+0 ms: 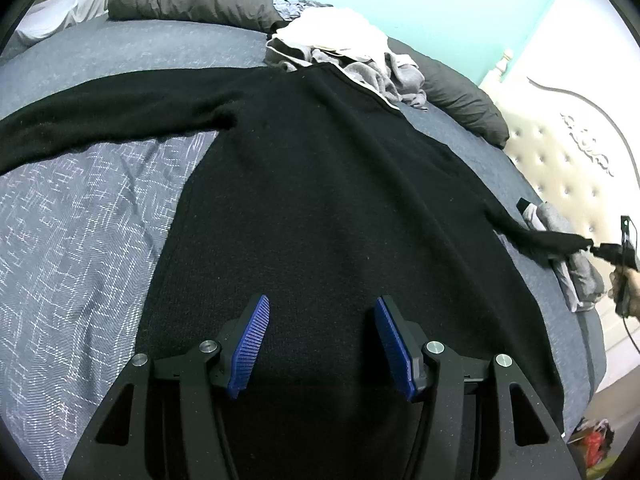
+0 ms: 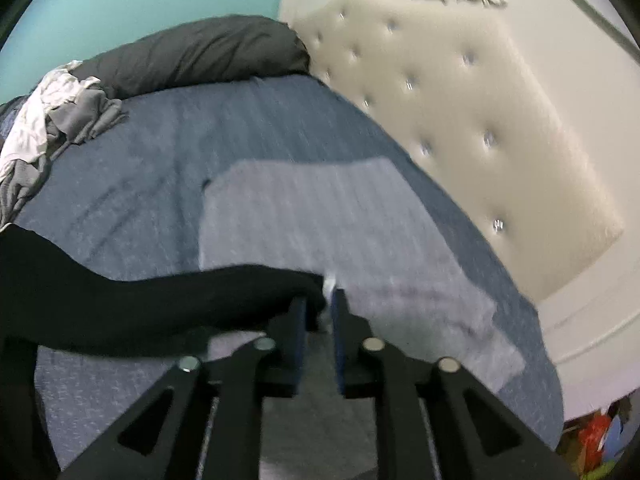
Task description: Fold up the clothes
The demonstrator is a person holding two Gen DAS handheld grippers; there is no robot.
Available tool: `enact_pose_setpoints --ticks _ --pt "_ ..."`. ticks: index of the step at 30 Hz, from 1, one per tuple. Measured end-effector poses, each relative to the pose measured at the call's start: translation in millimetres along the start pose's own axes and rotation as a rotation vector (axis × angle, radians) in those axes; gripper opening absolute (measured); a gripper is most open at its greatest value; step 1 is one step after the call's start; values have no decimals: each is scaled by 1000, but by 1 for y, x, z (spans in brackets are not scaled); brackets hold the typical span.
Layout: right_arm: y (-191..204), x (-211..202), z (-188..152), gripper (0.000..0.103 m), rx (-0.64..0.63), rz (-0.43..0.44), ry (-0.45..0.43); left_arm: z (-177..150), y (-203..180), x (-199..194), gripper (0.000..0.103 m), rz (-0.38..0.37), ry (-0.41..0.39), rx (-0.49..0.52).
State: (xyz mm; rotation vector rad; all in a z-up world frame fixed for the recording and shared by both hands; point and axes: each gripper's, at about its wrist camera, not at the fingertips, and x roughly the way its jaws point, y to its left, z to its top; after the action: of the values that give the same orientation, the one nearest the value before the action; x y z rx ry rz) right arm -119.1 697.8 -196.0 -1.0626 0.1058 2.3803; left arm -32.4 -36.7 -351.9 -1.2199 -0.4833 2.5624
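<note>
**Black sweater spread on the bed, one cuff pinched**

Black knit is covering most of the bed [image 1: 80,216]: the sweater [image 1: 320,184] is lying flat, body running from the left gripper [image 1: 322,320] toward 12 o'clock, one sleeve stretching out to 9 o'clock. The other sleeve [image 2: 168,300] is being drawn out toward 3 o'clock, its cuff pinched in the right gripper [image 2: 320,308], whose fingers are standing narrow on the cloth. The left gripper is hovering above the lower body of the sweater with its fingers wide and nothing between them.

A loose pile of clothes [image 1: 344,52] is sitting at 12 o'clock, touching the far edge of the sweater. A light folded cloth [image 2: 340,232] is lying on the bed just under the held cuff. A dark pillow [image 2: 200,60] is resting by the headboard [image 2: 460,120].

Risks from here, as a judgement:
- The cuff is looking thinly held; a quick pull could be slipping it out of the fingers.
- With the left fingers holding nothing down, dragging the sleeve may be shifting or wrinkling the whole body.
- The far edge may be catching on the pile and pulling a piece along.
- The folded cloth under the cuff could be getting pinched or disturbed with the sleeve.
</note>
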Motion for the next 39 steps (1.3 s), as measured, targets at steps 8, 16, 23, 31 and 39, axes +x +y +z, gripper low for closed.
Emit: enact_pose_setpoints --ticks 8,16,23,31,39 --pt "-34 8 -8 45 174 83 6 1 -3 2 59 13 3 11" --pt "4 17 -5 62 95 253 44 1 -3 1 59 15 6 9" --pt "29 20 -8 9 28 220 51 2 -1 0 59 6 9 1" --pt "8 -5 17 7 54 74 -96 2 -2 -1 59 7 8 6" --pt "-8 25 19 7 122 26 17 4 -3 -2 59 9 12 7"
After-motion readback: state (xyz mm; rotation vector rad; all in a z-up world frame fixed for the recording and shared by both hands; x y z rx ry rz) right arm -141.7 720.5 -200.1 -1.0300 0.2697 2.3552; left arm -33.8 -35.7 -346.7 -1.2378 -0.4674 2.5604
